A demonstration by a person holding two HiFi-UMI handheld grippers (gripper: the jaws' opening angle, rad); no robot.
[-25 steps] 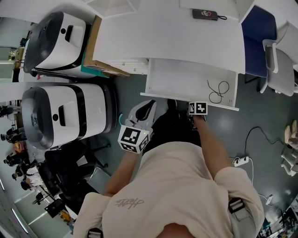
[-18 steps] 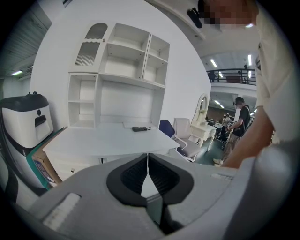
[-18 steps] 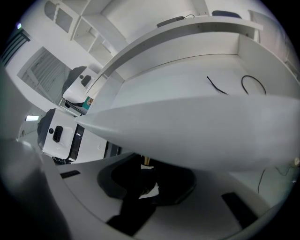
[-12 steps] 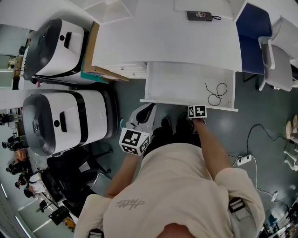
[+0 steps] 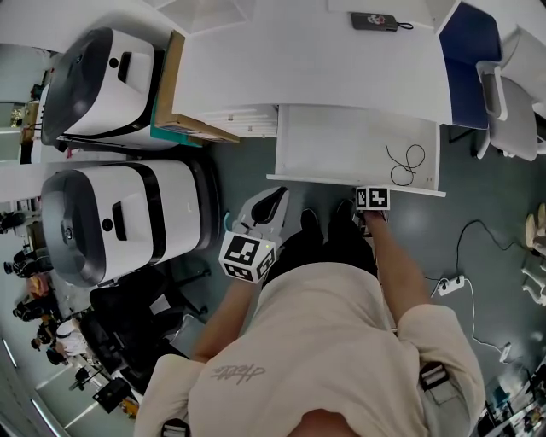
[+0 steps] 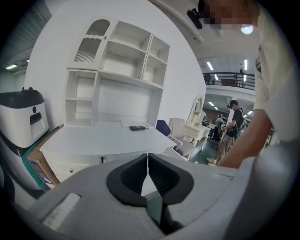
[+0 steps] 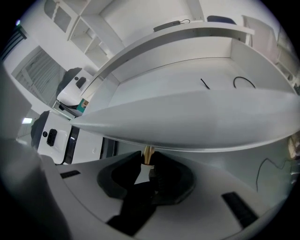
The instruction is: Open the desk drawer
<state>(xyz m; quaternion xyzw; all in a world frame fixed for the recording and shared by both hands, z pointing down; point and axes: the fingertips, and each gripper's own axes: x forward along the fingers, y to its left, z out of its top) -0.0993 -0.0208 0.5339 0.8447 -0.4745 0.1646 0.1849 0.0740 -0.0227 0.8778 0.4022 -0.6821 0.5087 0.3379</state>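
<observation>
The white desk has its drawer pulled out toward me, with a black cable lying inside. My right gripper is at the drawer's front edge. In the right gripper view its jaws are shut on the small brass knob under the drawer front. My left gripper hangs by my body, left of the drawer and apart from it. In the left gripper view it is shut on nothing and faces the desk.
Two large white machines stand at the left, with a board leaning against the desk side. A black device lies on the desk top. A blue chair and a power strip are at the right.
The head view has shifted a little. The left gripper has drifted slightly. The right gripper stays on the knob and the drawer stands about as far out as before.
</observation>
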